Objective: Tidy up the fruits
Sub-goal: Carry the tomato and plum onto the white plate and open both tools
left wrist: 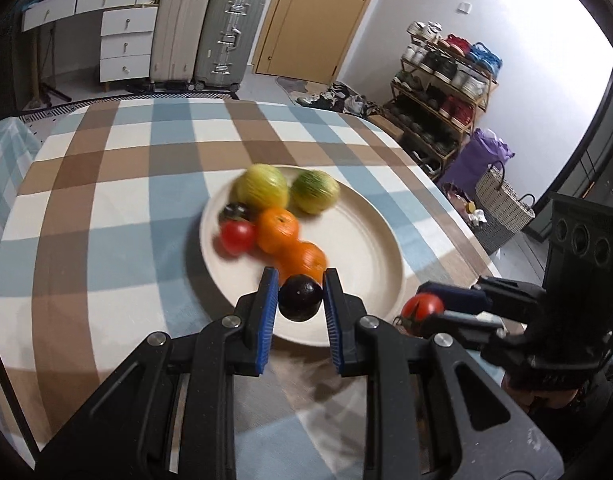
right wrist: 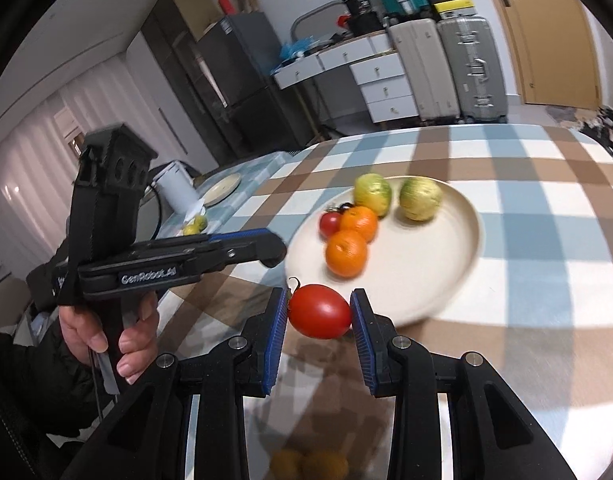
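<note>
Currently two hand-held grippers each carry a fruit toward a cream plate (left wrist: 370, 240) on a checked tablecloth (left wrist: 106, 184).

Low in the centre of the left wrist view, the left gripper (left wrist: 300, 300) is clamped on a dark plum (left wrist: 299, 298), held over the plate's near rim. At lower right of that view, the right gripper (left wrist: 430, 306) is closed on a red tomato (left wrist: 422, 308), just beside the plate's edge.

In the right wrist view the tomato (right wrist: 319, 311) sits squarely between blue pads (right wrist: 280, 336), low in the centre, not yet over the plate (right wrist: 446, 264).

Already on the plate, toward its upper left: two green fruits (left wrist: 262, 186), two oranges (left wrist: 277, 229), a small tomato (left wrist: 237, 236) and another dark fruit (left wrist: 234, 211), clustered and touching.

Advice, as a judgement: the plate's right half looks bare, so lower each fruit there, close to the surface before releasing, so round fruit does not roll. Set down one at a time to keep the grippers from colliding.
</note>
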Demonstrator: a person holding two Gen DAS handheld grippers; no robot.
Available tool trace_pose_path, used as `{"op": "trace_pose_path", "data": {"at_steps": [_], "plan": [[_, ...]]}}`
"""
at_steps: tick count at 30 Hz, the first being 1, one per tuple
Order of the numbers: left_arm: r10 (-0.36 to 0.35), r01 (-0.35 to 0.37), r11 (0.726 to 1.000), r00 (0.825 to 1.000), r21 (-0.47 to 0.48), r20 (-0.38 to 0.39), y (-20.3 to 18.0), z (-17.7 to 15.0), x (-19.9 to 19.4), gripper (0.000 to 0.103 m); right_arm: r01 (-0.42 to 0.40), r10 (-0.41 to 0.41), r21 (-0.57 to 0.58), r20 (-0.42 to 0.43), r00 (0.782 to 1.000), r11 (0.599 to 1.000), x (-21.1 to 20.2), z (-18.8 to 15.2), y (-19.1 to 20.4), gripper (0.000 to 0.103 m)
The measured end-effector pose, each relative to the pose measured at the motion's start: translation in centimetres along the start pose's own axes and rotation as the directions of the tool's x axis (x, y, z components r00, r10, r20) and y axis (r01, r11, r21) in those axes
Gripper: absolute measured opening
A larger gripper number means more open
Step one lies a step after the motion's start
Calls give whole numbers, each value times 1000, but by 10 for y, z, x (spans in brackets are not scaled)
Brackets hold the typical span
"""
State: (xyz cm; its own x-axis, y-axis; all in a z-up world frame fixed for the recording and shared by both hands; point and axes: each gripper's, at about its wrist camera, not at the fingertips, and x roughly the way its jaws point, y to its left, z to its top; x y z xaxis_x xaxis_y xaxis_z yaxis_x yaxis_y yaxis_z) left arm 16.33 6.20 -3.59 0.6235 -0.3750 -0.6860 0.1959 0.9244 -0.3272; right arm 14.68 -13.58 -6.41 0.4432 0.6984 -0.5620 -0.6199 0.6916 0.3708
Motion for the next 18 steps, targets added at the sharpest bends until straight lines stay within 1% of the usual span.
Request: {"op": "trace_pose_path", "data": {"at_steps": [2,5,10,12,14,18], "plan": [[4,-4,1000,1000,-7,-2,9,6,5,20,-10,10,-20,-19,1000,1000,14,8,6,33],[-18,18,999,1000,-30,-19,23,14,16,20,-16,14,-51,-45,999,999,33,18,15,33],[-52,50,998,998,-49,-37,32,20,33,20,-11,2,-106,-84,996,994,61,28,30,33],[-73,71,996,996,-55,-48,34,22,39,20,-6,-5,-121,-87,996,993,67,30,33,33],[-74,71,996,996,-55,-49,35,23,44,20,4,-19,-140,-102,995,990,75,32,36,33],[-102,98,993,992,-63,-72,38,23,52,20,23,-41,-150,-114,993,988,85,34,36,33]]}}
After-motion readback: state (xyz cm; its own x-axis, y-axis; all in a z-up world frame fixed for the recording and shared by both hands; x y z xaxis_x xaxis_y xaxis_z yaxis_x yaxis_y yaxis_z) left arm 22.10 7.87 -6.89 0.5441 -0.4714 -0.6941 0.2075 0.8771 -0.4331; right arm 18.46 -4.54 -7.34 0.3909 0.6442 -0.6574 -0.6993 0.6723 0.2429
